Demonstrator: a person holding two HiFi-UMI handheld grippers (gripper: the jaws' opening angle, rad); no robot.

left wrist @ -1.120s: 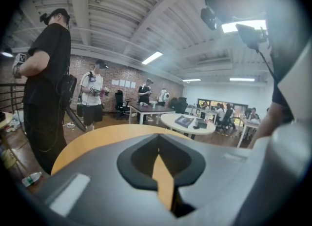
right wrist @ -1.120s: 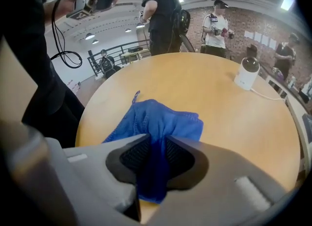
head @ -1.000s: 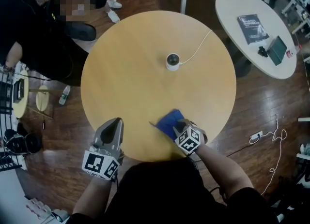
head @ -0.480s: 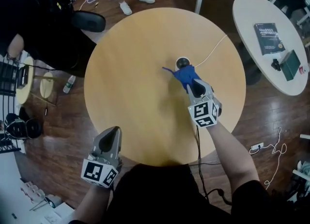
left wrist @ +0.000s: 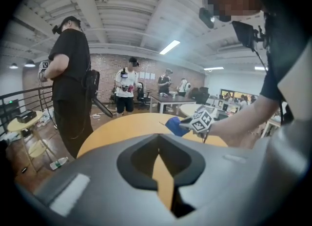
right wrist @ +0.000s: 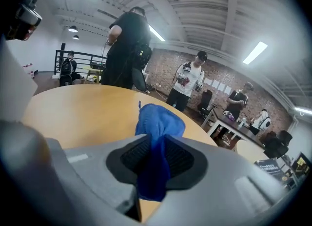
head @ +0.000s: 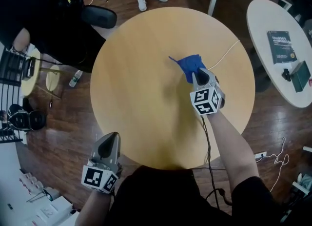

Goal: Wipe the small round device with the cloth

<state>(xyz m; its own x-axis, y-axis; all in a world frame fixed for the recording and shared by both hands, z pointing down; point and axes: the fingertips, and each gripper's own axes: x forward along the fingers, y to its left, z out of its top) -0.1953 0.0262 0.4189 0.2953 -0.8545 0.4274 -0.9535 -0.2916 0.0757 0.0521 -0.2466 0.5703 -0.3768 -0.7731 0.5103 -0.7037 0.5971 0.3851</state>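
Cloth draped straight ahead of my right gripper, device out of sight beneath it

My right gripper [head: 198,76] is clamped on the blue cloth [head: 189,65] right of centre in the head view. The cloth bunches off its tips toward the upper left, just where the white cable [head: 225,52] ends. I judge the round device lies hidden there; being round, it has no long axis. My left gripper [head: 110,138], jaws together and empty, sits well apart at lower left.

The cloth [head: 191,65] hides the device (only its cable [head: 227,52] shows).

Head view steeply down over round table [head: 141,73]; both gripper views low across the same tabletop.
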